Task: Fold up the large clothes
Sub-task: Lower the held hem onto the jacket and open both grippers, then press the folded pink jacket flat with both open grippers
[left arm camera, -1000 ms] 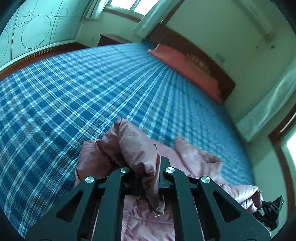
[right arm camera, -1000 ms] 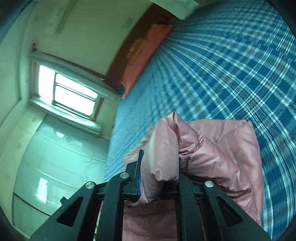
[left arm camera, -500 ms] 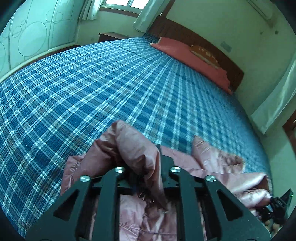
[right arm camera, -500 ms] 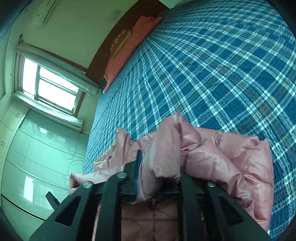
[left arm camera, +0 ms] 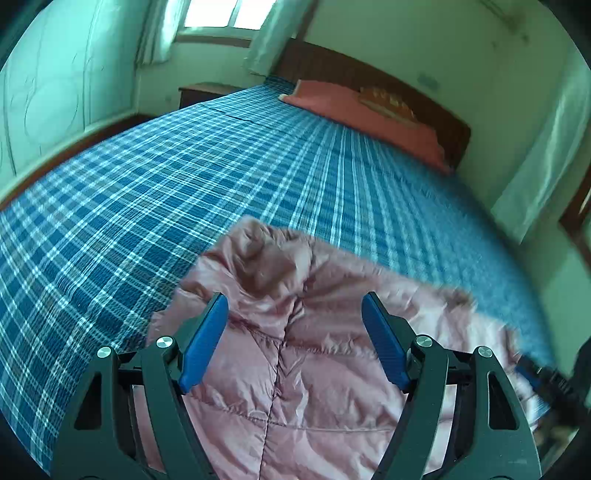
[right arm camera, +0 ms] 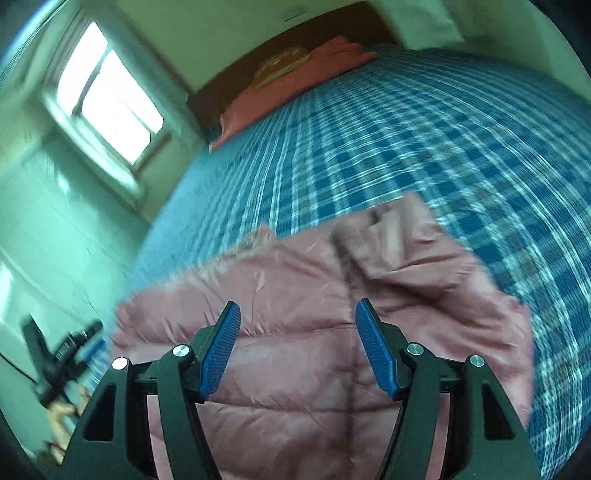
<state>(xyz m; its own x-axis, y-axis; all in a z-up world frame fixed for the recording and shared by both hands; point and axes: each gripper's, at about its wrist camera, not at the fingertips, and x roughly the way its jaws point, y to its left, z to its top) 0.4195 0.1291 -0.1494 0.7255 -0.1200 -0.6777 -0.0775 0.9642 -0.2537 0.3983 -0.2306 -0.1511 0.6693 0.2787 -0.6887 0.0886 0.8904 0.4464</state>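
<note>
**A:** What is closest to the cameras?

**B:** Two black grippers with blue pads. The left gripper point(left arm camera: 294, 321) has its jaws spreading apart, and nothing is pinched between them; pink fabric lies below the gap. The right gripper point(right arm camera: 297, 330) is the same: jaws widening, pads clear of the cloth, nothing gripped.

**A:** And the garment?

**B:** A pink padded jacket point(left arm camera: 306, 354) lies on the near part of the bed, under both grippers. It is quilted and shiny, with a dark seam running down its middle. In the left view a rumpled bunch of fabric rises at its far edge. In the right view a flap lies folded over near the far right corner, and the far edge looks fuzzy, though that view is blurred.

**A:** What is beyond it?

**B:** A blue plaid bedsheet point(left arm camera: 207, 177) covers the whole bed. At the far end a red pillow point(left arm camera: 369, 114) lies against a dark wooden headboard point(left arm camera: 373, 77). A small nightstand point(left arm camera: 207, 92) sits beside the bed's far corner. Behind that, a bright window point(left arm camera: 229, 14) with pale curtains. At the lower left edge of the right view, the other gripper and part of a hand point(right arm camera: 61, 413) show, blurred.
</note>
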